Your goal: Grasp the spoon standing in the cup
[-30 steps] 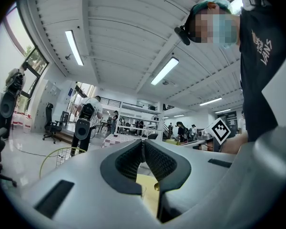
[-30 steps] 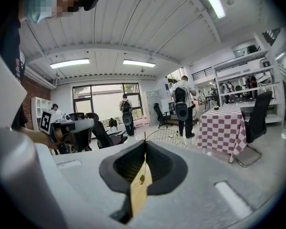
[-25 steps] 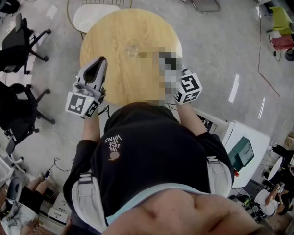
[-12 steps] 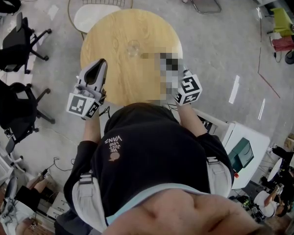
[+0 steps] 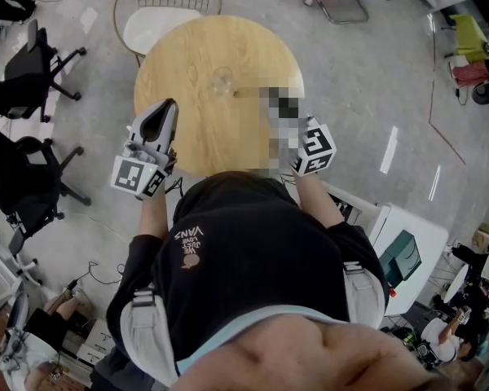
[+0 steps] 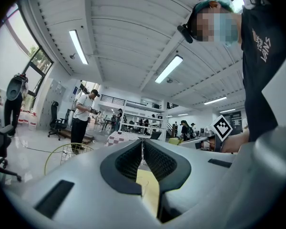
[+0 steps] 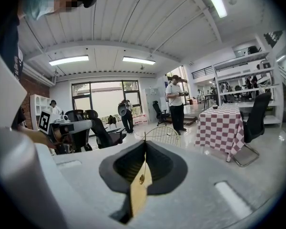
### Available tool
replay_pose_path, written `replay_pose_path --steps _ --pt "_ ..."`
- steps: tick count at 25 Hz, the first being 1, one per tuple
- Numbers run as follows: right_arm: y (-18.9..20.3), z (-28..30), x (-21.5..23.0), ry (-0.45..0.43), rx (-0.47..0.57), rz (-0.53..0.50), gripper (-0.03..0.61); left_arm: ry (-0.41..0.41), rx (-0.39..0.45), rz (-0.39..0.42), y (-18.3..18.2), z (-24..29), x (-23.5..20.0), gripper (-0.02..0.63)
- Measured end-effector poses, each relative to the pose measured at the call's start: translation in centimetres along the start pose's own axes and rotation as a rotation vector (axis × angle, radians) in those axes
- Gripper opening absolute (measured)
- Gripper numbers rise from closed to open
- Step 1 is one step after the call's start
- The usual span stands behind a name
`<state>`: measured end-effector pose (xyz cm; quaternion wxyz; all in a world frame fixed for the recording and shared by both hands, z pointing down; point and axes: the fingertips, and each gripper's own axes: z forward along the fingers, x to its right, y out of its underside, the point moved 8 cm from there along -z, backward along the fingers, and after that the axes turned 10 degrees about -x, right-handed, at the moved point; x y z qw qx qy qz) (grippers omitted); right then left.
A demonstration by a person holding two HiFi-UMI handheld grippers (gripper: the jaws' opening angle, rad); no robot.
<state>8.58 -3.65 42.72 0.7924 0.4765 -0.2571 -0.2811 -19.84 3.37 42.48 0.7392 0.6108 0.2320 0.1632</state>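
Glass cup (image 5: 221,78) on wooden table (image 5: 187,47) — spoon's axis, heading unreadable.

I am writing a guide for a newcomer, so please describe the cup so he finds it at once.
Find the round wooden table with the wire chair beyond it. The cup stands near the table's middle. It is small, round and see-through, so the wood shows through it.

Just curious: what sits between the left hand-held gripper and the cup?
Nothing; the head view shows only bare wooden table between the left hand-held gripper and the cup.
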Motion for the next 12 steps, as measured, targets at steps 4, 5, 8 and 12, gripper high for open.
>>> replay_pose_path --steps 4,5,8,12 --pt "-0.03 -0.08 0.06 0.002 -0.001 -0.002 0.002 0.002 0.002 0.001 -0.06 0.08 0.1 0.015" --pt "-0.03 -0.17 0.06 0.003 0.0 -0.001 0.002 0.003 0.002 0.001 -0.07 0.08 0.17 0.015" --pt "0.02 -0.39 0.05 0.0 0.002 0.001 0.002 0.002 0.0 0.002 -0.08 0.05 0.39 0.015" --pt "0.03 -0.6 0.08 -0.003 0.003 -0.003 0.002 0.003 0.0 0.002 -0.13 0.13 0.66 0.015"
